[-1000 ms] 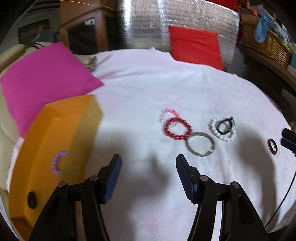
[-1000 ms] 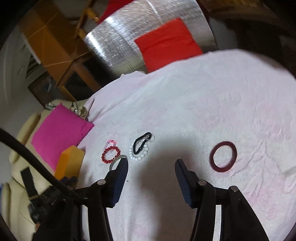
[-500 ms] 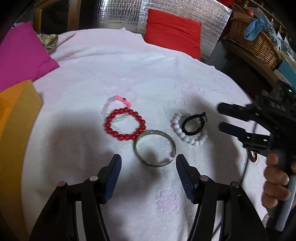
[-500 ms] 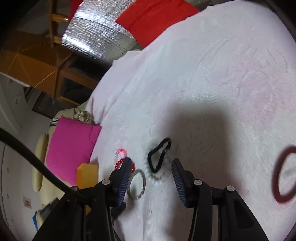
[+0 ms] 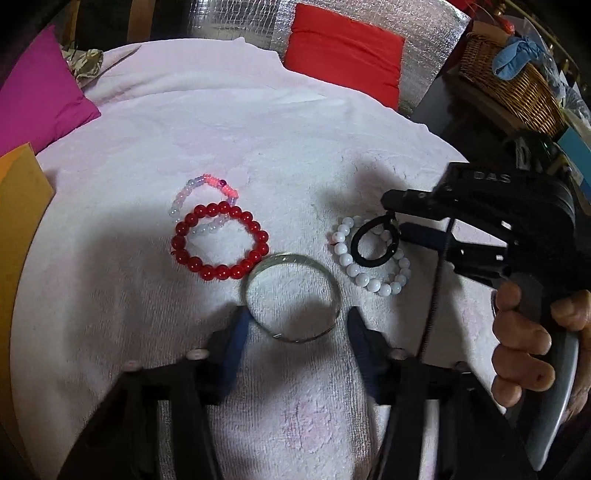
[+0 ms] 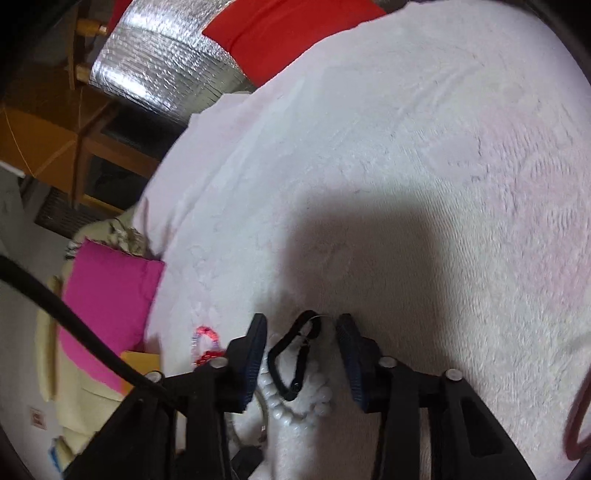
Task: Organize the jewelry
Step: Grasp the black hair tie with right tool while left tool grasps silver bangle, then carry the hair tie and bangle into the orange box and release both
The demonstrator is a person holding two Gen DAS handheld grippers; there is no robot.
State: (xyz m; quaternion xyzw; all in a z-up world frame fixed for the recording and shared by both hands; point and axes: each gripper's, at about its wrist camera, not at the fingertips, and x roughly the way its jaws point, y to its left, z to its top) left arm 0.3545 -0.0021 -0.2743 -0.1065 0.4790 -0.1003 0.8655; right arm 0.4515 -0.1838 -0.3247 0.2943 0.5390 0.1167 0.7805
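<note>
Though hidden elsewhere, silver bangle (image 5: pixel 291 297) between open left claw (image 5: pixel 295 325).

A wicker basket (image 5: pixel 517 85) sits beside silver foil sheeting (image 5: pixel 236 22) and wooden furniture (image 6: pixel 55 144).

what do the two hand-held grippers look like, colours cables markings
Both are black plastic frames with dark blue ribbed finger pads and silver screw heads. The left hand-held gripper shows this up close. The right hand-held gripper has raised "DAS" lettering on its body, a thin black cable hanging from it and a pale grey handle held by a bare hand; no sleeve is visible.
</note>
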